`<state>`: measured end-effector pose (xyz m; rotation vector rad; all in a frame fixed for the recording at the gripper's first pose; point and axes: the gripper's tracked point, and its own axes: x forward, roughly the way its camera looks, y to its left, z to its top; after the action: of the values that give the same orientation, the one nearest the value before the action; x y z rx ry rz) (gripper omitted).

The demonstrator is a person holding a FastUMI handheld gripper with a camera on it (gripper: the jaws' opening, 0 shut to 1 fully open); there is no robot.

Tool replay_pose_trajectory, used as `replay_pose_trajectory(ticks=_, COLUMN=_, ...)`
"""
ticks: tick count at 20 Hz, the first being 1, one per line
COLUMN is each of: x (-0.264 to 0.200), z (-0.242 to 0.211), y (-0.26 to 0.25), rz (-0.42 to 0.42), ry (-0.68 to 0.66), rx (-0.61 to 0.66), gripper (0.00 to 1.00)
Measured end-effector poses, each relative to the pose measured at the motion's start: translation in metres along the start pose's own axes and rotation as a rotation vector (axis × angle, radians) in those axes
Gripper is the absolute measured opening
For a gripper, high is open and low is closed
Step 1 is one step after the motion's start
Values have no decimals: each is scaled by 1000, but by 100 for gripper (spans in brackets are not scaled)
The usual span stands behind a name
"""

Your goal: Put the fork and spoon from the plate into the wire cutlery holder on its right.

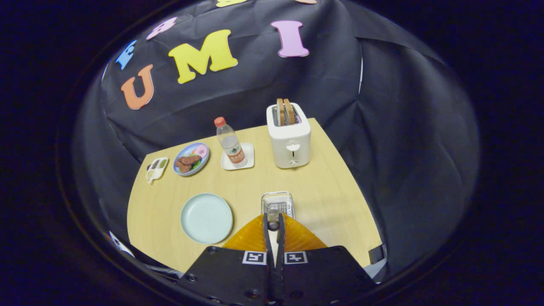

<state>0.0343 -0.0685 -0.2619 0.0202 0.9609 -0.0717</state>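
gripper (273,222) — pinching utensil (272,217) above holder (278,203)

Bare table (327,187) lies between the wire holder (278,203) and the toaster (289,136) beyond it.

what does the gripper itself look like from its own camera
The gripper has two slim fingers running forward side by side, each backed by a ribbed, wedge-shaped panel. They sit on a flat black base plate with visible screws. Two square black-and-white tags are stuck on the plate, one beside each finger. No cables are visible.
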Motion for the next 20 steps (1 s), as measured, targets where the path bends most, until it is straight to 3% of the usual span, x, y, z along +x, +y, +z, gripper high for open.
replay_pose_trajectory(ticks=6, x=20, z=-13, y=8, rz=-30, ry=28, rx=14, gripper=1)
replay_pose_trajectory(ticks=13, x=5, z=0, y=8, rz=-23, ry=-42, rx=67, gripper=13)
replay_pose_trajectory(ticks=14, x=3, z=2, y=11, rz=-10, ry=-53, rx=78, gripper=22)
replay_pose_trajectory(ticks=18, x=-9, z=-1, y=17, rz=-17, ry=-74, rx=70, gripper=84)
replay_pose_trajectory(ticks=20, x=-12, z=-3, y=23, rz=-26, ry=-92, rx=49, gripper=91)
